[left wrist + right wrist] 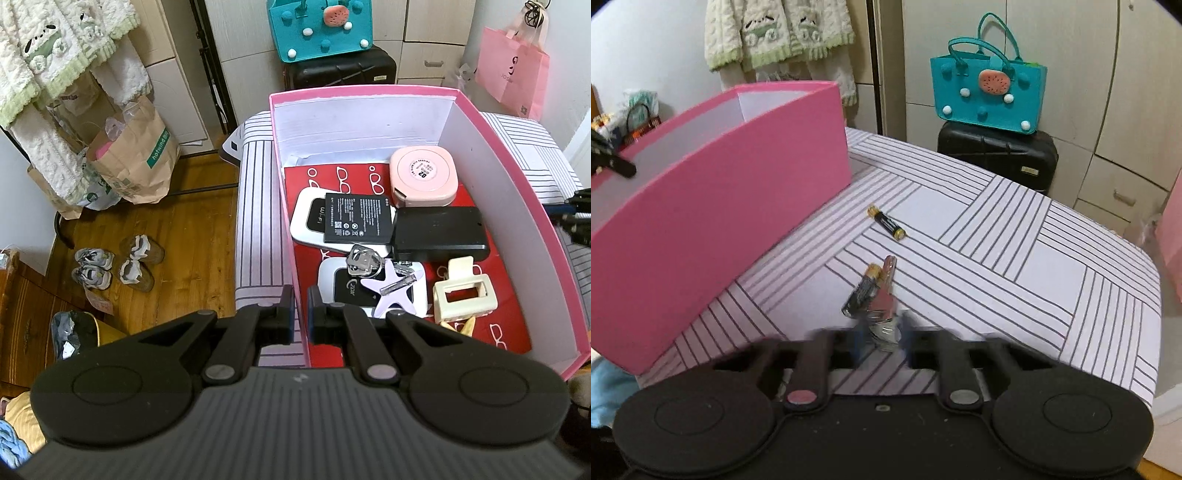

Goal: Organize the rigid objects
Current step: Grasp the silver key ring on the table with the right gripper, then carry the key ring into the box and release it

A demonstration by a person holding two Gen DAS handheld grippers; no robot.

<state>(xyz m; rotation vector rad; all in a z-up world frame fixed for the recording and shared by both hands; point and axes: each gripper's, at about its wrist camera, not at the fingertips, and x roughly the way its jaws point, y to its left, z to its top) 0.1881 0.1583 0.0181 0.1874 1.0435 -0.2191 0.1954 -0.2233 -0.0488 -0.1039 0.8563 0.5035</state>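
Now the shiny clip point(882, 314) at lower centre is clenched by the right gripper point(881, 338), the pink box point(713, 206) wall by the left gripper point(301, 310), so lifting is called for.

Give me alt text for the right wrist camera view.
The right gripper closes on a shiny pink-and-silver clip on a striped bedcover, touching one battery. Another battery lies beyond, beside a pink box.
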